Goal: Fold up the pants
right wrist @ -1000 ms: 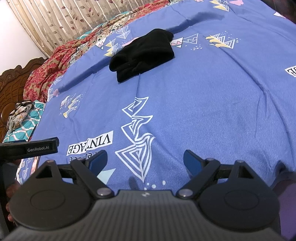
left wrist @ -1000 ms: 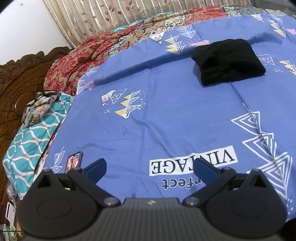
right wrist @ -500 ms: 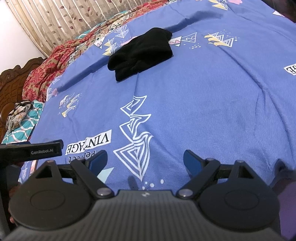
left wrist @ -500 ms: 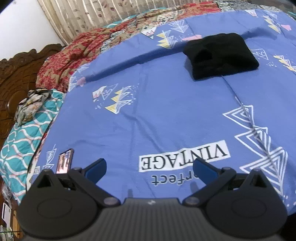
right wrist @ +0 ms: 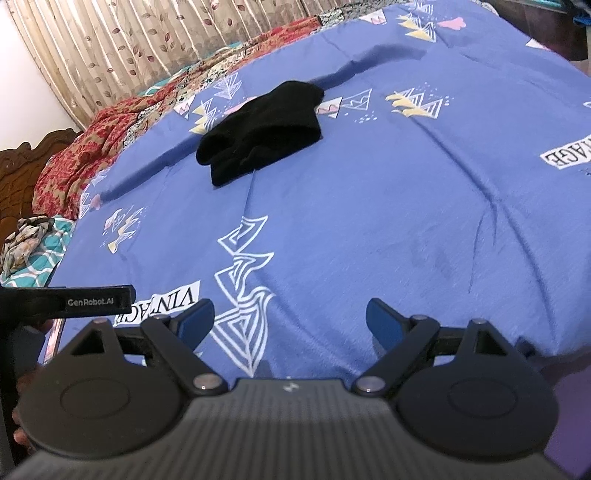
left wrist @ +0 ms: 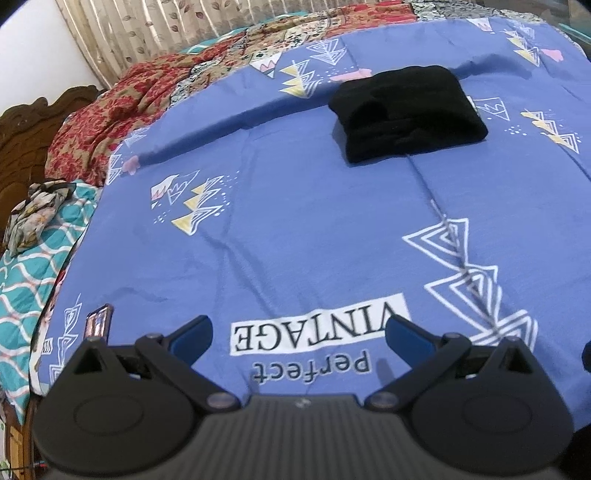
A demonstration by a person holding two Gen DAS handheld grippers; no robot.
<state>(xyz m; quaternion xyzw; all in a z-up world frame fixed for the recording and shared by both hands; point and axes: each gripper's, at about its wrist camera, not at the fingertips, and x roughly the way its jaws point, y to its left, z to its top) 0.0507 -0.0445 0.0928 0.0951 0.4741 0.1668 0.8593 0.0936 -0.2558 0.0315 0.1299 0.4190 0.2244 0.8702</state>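
Note:
The black pants (left wrist: pixel 406 112) lie folded in a compact bundle on the blue patterned bedsheet (left wrist: pixel 295 221), far ahead of both grippers. They also show in the right wrist view (right wrist: pixel 262 129). My left gripper (left wrist: pixel 299 338) is open and empty, low over the near edge of the bed by the "VINTAGE" print. My right gripper (right wrist: pixel 290 321) is open and empty, also near the front edge. The left gripper's body (right wrist: pixel 66 301) shows at the left of the right wrist view.
A red floral blanket (left wrist: pixel 110 122) and curtains (left wrist: pixel 184 29) lie at the far side. A teal patterned pillow (left wrist: pixel 33 266) with a crumpled cloth (left wrist: pixel 37 214) sits left by the wooden headboard (left wrist: pixel 22 136). A phone (left wrist: pixel 98 319) lies at the sheet's near left edge.
Both grippers have drawn back and tilted slightly, so the pants sit a little farther off in view. Both stay open. The pants have not moved.

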